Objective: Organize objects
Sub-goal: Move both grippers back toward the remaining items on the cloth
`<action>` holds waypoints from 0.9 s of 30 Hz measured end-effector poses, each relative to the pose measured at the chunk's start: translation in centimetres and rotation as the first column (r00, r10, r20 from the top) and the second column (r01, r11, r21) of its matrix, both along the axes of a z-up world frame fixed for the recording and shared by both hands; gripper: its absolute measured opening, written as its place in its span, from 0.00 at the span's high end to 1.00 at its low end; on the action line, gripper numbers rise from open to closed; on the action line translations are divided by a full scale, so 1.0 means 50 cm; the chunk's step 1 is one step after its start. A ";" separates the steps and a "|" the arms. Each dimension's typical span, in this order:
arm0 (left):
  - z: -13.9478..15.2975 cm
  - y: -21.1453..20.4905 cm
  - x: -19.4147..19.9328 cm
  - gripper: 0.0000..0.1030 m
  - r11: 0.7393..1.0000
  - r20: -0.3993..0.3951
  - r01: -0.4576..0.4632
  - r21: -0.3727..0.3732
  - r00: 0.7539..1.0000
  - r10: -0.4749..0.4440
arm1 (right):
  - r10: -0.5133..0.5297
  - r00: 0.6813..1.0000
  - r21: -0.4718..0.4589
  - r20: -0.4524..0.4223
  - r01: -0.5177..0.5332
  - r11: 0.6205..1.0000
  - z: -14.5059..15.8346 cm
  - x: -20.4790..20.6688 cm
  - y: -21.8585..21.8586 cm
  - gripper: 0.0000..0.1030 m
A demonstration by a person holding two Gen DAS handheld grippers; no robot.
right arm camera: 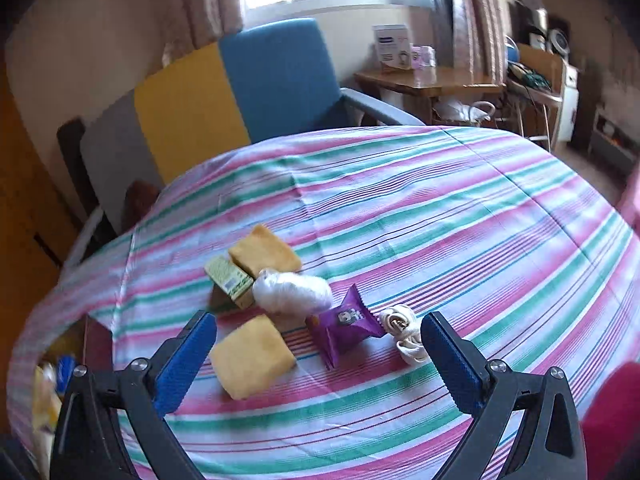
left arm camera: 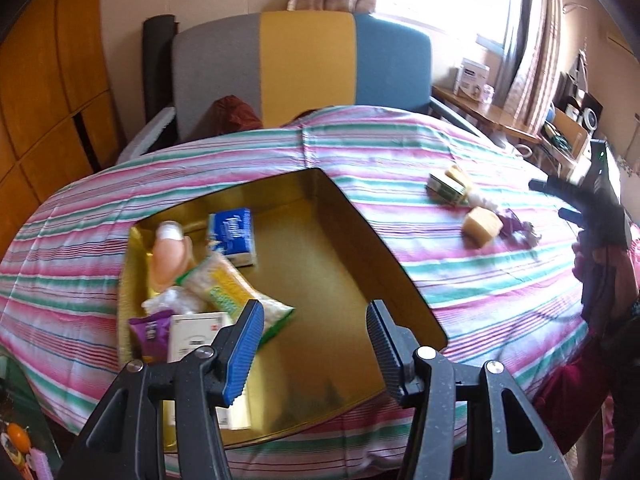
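Note:
A gold tin box [left arm camera: 340, 264] lies open on the striped tablecloth. It holds a blue tissue pack [left arm camera: 233, 234], a pink bottle [left arm camera: 170, 256], a green-yellow snack bag [left arm camera: 232, 292], a purple wrapper [left arm camera: 151, 334] and a white box [left arm camera: 196, 334]. My left gripper [left arm camera: 316, 344] is open and empty over the tin. My right gripper [right arm camera: 318, 350] is open and empty, just above a purple candy packet [right arm camera: 344, 326], a yellow sponge [right arm camera: 250, 358], a white plastic wad [right arm camera: 292, 292], a white cord [right arm camera: 402, 330], a green carton [right arm camera: 230, 280] and a second sponge [right arm camera: 264, 252].
A grey, yellow and blue chair [left arm camera: 304, 68] stands behind the table. A wooden side table [right arm camera: 424, 80] with a white box stands by the window. Wooden cabinets [left arm camera: 44, 92] line the left. The right gripper shows at the right edge of the left wrist view [left arm camera: 592, 216].

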State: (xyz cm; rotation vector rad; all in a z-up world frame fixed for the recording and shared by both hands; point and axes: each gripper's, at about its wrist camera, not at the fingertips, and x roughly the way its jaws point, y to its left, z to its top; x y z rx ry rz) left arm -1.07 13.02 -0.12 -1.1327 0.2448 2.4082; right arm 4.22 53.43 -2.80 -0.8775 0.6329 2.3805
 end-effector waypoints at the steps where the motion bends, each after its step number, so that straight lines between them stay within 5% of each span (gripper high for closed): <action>1: -0.002 0.010 0.000 0.48 1.000 0.004 0.013 -0.001 1.000 -0.013 | -0.029 1.000 -0.016 -0.003 0.029 0.999 -0.001 0.009 0.011 0.00; 6: -0.005 0.051 -0.011 0.48 0.999 0.048 0.043 0.016 0.998 -0.044 | -0.085 0.996 -0.129 -0.021 0.082 0.988 -0.015 0.031 0.045 0.00; 27: -0.014 0.275 -0.080 0.48 0.980 0.215 0.190 0.064 0.956 -0.199 | -0.134 0.990 -0.351 -0.052 0.108 0.930 -0.055 0.054 0.086 0.00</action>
